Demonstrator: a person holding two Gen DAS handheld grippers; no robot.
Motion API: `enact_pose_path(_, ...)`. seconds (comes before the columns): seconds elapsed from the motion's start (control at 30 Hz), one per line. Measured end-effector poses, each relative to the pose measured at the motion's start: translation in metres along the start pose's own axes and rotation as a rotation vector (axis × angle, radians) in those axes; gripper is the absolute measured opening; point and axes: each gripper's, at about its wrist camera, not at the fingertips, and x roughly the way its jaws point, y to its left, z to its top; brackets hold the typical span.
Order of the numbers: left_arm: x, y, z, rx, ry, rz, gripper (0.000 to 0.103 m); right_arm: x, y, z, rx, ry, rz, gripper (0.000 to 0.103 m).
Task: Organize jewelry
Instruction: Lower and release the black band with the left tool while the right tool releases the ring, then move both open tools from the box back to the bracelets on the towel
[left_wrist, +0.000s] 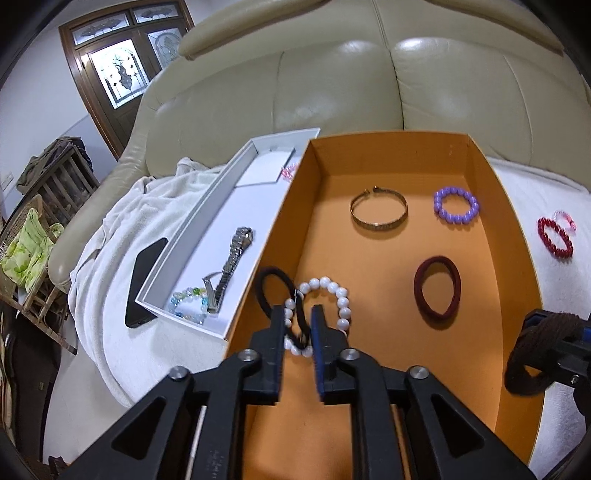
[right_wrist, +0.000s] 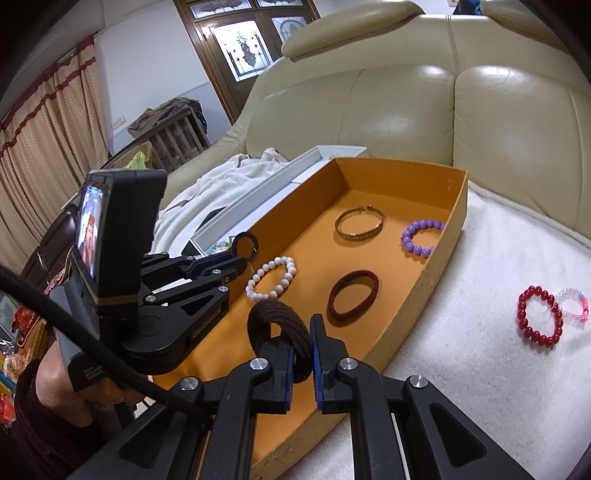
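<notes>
The black hair tie (left_wrist: 275, 295), loose between the parted left claw (left_wrist: 298, 321), should be released at seven o'clock in the orange box (left_wrist: 369, 155); the right claw (right_wrist: 301, 338) is clamped on the brown hair tie (right_wrist: 280, 321).

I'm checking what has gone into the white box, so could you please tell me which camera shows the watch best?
The left wrist view: the watch lies in full sight in the white box, beside a pale beaded bracelet. In the right wrist view the watch cannot be made out; only the white box's wall shows, behind the left claw.
</notes>
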Motion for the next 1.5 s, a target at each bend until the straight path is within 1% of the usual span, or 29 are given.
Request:
enact_pose_path(0.03,0.0,-0.001,0.0,0.002,0.002,-0.001,0.03,0.0,-0.002,0.0,0.006,0.005,0.002,0.016)
enact_pose_path(0.1,-0.002,-0.003,0.001,0.006,-0.006,0.005,0.038,-0.001,-0.006,-0.002,0.026,0.011,0.015,0.023)
enact_pose_path(0.13,-0.003,-0.004,0.001,0.007,-0.01,0.007,0.04,-0.002,-0.008,-0.001,0.036,0.009,0.017,0.024)
enact_pose_path(0.27,-0.004,-0.006,0.003,-0.003,-0.01,0.008,0.04,-0.008,-0.017,0.0,0.069,-0.007,0.029,0.024)
enact_pose_path(0.37,-0.005,-0.003,0.006,-0.017,-0.015,0.018,0.04,-0.012,-0.022,0.002,0.089,-0.017,0.059,0.024)
enact_pose_path(0.5,-0.006,-0.001,0.009,-0.038,-0.02,0.029,0.041,-0.015,-0.023,0.002,0.089,-0.021,0.046,0.024)
enact_pose_path(0.7,-0.014,-0.011,0.011,-0.021,-0.048,0.029,0.042,-0.022,-0.034,0.003,0.111,-0.034,0.014,0.024)
enact_pose_path(0.83,-0.022,-0.017,0.015,-0.02,-0.072,0.022,0.045,-0.028,-0.044,0.004,0.136,-0.041,-0.004,0.025)
enact_pose_path(1.2,-0.037,-0.042,0.022,0.006,-0.112,-0.005,0.045,-0.049,-0.068,0.001,0.18,-0.053,-0.047,0.025)
enact_pose_path(1.5,-0.043,-0.066,0.028,0.035,-0.125,-0.024,0.045,-0.07,-0.09,-0.003,0.225,-0.073,-0.08,0.025)
